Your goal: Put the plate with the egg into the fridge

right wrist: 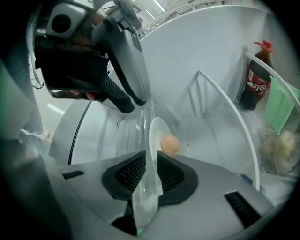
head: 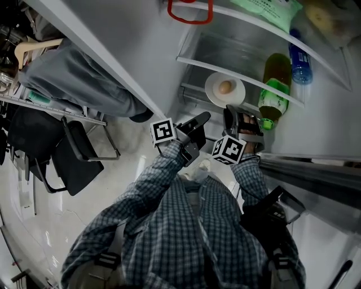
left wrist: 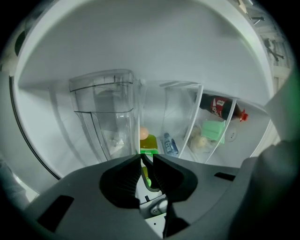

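A white plate [head: 217, 93] with a brown egg [head: 225, 87] on it lies on a glass shelf [head: 248, 80] inside the open fridge. My right gripper [head: 231, 110] reaches in from the front and its jaws are shut on the plate's near rim. In the right gripper view the plate [right wrist: 154, 133] shows edge-on between the right gripper [right wrist: 151, 161] jaws, with the egg [right wrist: 169, 144] just beyond. My left gripper [head: 204, 117] hovers to the left of the plate, outside the shelf. Its jaws are shut on nothing, as the left gripper [left wrist: 146, 161] shows in its own view.
A green bottle [head: 274, 90] stands right of the plate and a blue water bottle [head: 300, 62] lies behind it. Higher shelves carry a green packet [head: 265, 8] and a cola bottle [right wrist: 255, 77]. The fridge door [head: 96, 56] stands open at left. A clear drawer [left wrist: 103, 112] sits lower.
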`<state>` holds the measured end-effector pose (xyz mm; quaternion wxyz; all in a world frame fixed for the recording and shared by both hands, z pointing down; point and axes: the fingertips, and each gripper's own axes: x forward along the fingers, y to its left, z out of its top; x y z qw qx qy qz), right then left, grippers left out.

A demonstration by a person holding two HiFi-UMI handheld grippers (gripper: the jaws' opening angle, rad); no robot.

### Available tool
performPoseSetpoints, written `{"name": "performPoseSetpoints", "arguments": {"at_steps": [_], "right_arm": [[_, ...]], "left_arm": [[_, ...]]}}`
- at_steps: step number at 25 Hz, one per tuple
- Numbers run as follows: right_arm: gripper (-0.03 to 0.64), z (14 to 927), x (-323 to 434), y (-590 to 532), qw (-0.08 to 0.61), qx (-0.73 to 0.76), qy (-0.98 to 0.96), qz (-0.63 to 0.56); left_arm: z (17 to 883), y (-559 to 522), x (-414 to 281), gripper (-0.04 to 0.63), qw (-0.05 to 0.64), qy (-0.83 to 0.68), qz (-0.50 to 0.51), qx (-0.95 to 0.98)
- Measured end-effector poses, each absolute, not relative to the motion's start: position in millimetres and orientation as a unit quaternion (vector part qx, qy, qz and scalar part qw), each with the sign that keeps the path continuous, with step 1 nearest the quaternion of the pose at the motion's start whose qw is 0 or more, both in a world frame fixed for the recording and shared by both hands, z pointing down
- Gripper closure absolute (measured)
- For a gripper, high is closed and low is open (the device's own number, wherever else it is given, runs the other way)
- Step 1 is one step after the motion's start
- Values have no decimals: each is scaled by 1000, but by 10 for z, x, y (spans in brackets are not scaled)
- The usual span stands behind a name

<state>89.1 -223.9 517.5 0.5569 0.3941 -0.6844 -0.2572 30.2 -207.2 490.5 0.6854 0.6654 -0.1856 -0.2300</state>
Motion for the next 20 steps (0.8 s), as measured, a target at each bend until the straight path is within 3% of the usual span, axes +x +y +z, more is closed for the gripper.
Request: {"name": "performPoseSetpoints", "arguments": {"at_steps": [8,13,20], "right_arm": [[560,5065,881,-2048,524,423,-706,-218],[590,4903,751,-1867,463,434,-755,-166],[611,4733,724,-1695,353,483,-801,-27]], "left_arm": [[4902,-1919,382,532,644,-183,-167,724],[4799,-1864,452,588,594,-191,-136,770],[4663,-1768,515,588,492,-221,-57,840]]}}
